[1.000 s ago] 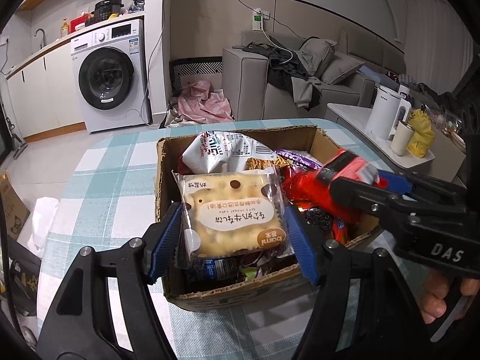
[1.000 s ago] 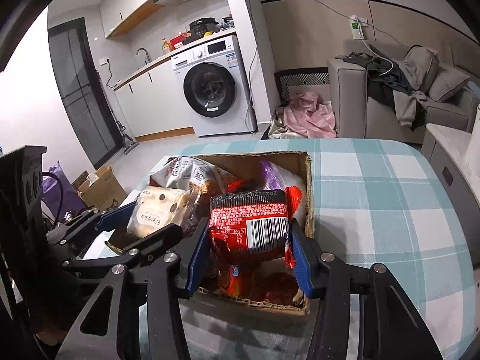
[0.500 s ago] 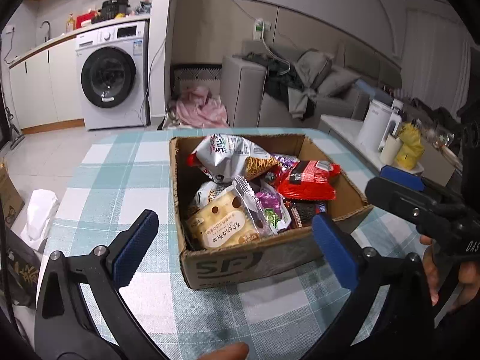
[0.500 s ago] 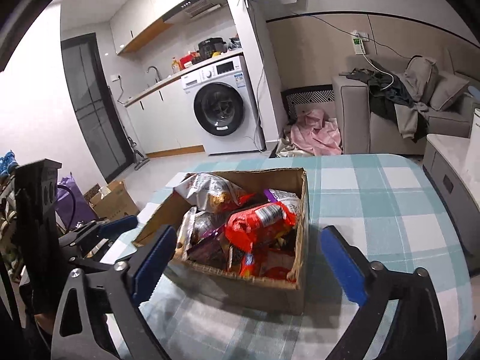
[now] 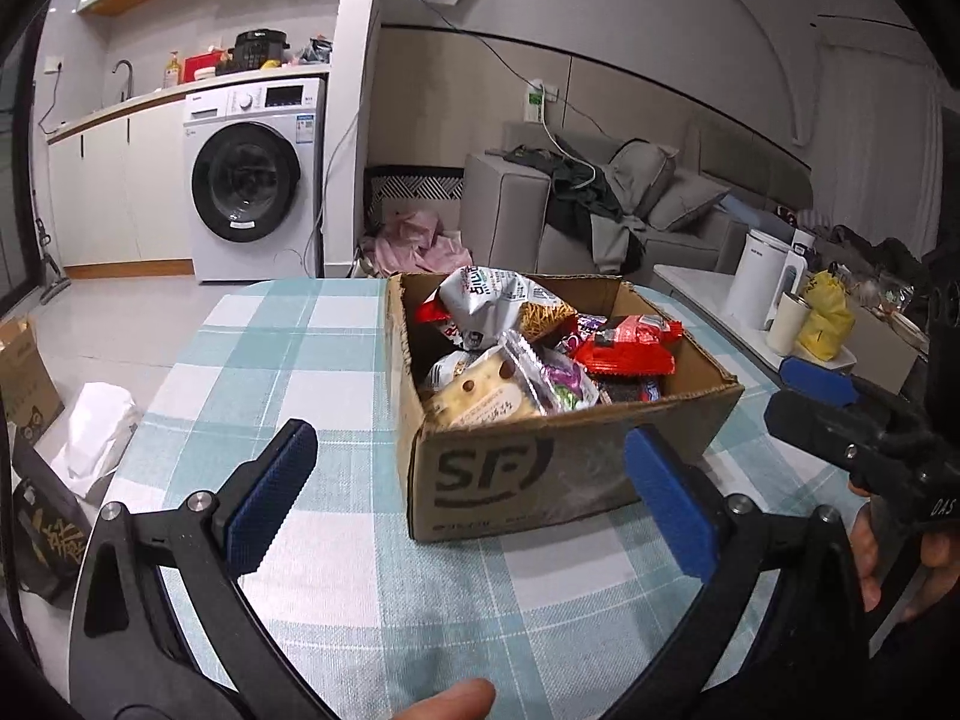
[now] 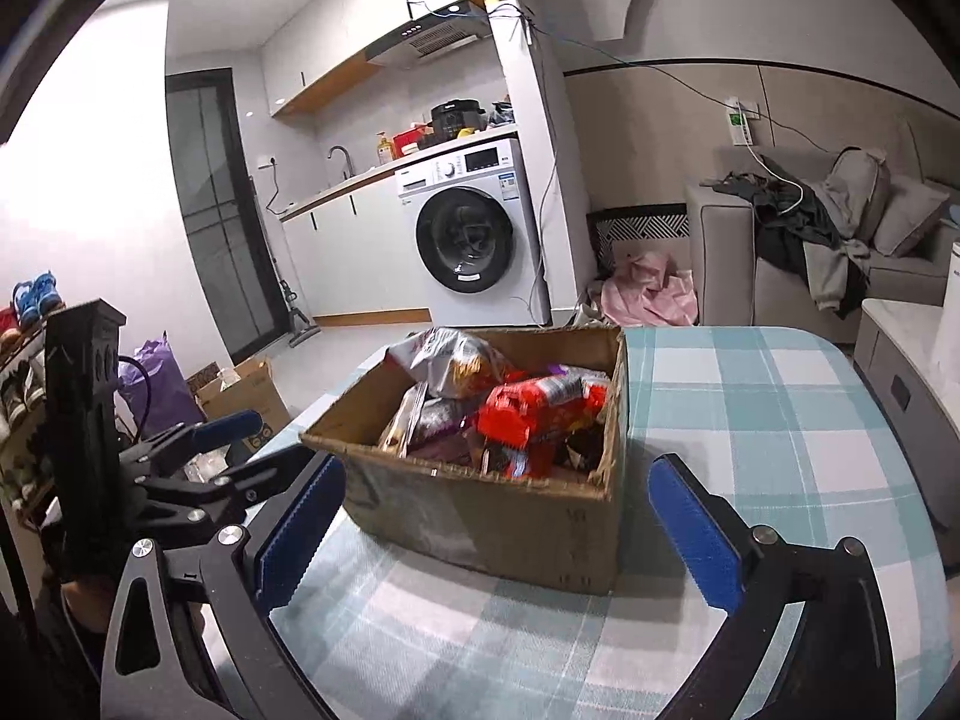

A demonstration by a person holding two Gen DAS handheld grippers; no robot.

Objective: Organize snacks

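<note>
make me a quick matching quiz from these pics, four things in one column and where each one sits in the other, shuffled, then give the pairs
Things:
1. red snack packet
2. washing machine
3. white kettle
4. pink cloth

Places:
A. on the floor beside the sofa
B. under the kitchen counter
C. inside the cardboard box
D. on the low side table to the right of the checked table

Pairs: 1-C, 2-B, 3-D, 4-A
</note>
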